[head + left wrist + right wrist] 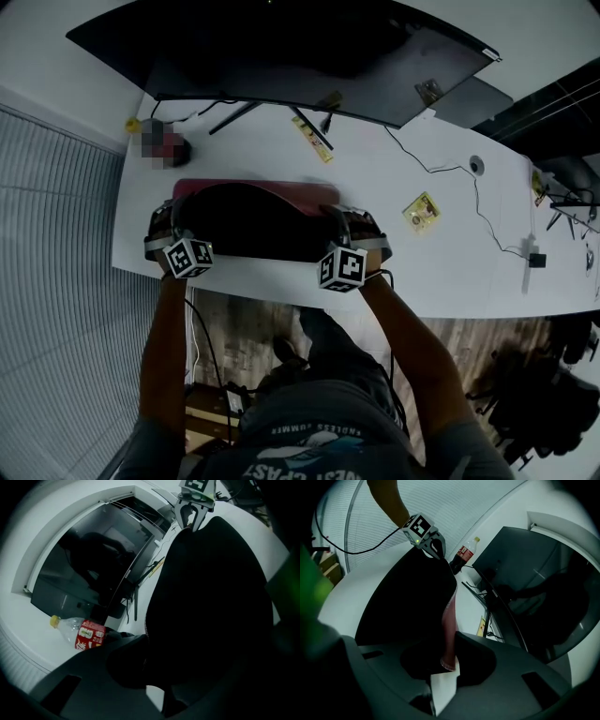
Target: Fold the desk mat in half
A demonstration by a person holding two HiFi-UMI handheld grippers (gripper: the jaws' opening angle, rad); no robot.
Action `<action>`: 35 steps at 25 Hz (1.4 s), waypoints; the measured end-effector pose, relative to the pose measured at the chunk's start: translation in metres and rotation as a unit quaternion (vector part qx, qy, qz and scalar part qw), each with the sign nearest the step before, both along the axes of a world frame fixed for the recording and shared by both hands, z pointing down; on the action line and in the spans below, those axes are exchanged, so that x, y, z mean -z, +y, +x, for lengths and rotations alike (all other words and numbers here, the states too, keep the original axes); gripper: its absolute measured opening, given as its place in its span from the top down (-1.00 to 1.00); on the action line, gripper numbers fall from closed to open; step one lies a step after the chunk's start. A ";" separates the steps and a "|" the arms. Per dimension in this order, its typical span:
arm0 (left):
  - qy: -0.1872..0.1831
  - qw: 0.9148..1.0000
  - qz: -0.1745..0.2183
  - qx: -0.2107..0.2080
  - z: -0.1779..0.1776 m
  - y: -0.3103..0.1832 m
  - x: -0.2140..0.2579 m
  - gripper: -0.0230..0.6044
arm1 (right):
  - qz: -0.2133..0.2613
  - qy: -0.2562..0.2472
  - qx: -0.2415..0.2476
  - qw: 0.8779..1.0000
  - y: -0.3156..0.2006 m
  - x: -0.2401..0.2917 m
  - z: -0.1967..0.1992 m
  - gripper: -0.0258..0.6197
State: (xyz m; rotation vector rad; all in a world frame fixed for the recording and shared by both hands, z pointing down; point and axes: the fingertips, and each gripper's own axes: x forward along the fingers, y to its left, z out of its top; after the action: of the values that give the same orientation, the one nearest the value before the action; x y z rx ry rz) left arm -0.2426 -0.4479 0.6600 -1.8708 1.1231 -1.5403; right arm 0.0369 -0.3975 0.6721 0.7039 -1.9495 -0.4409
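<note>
Left gripper [172, 217] and right gripper [352, 225] are each clenching the desk mat's [253, 220] raised edge. A bottle [79, 632] is sitting ahead-left of the left gripper, contents unclear.

Left claw [172, 217] and right claw [351, 221], side by side, each pinch the desk mat [253, 223].

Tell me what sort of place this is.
Probably an office or lab workstation. A long white desk carries a large dark monitor, with a desk mat laid in front of it, and wood-look flooring shows beneath.
</note>
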 end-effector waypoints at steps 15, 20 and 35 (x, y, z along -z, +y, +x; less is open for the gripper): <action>0.004 0.998 -0.049 0.023 -0.001 -0.013 -0.028 0.80 | -0.046 -0.006 -0.016 0.999 -0.023 -0.022 0.007 0.51; 0.003 0.998 -0.047 0.031 -0.002 -0.015 -0.028 0.77 | -0.045 -0.013 -0.018 0.999 -0.024 -0.022 0.007 0.47; 0.038 0.998 0.014 0.055 -0.004 -0.005 0.031 0.46 | -0.032 0.013 -0.043 0.998 -0.026 -0.013 0.022 0.25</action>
State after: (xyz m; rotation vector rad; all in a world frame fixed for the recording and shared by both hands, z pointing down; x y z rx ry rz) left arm -0.2467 -0.4528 0.6294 -1.8909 1.2965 -1.5143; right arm 0.0587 -0.4239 0.6848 0.7336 -1.8923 -0.3317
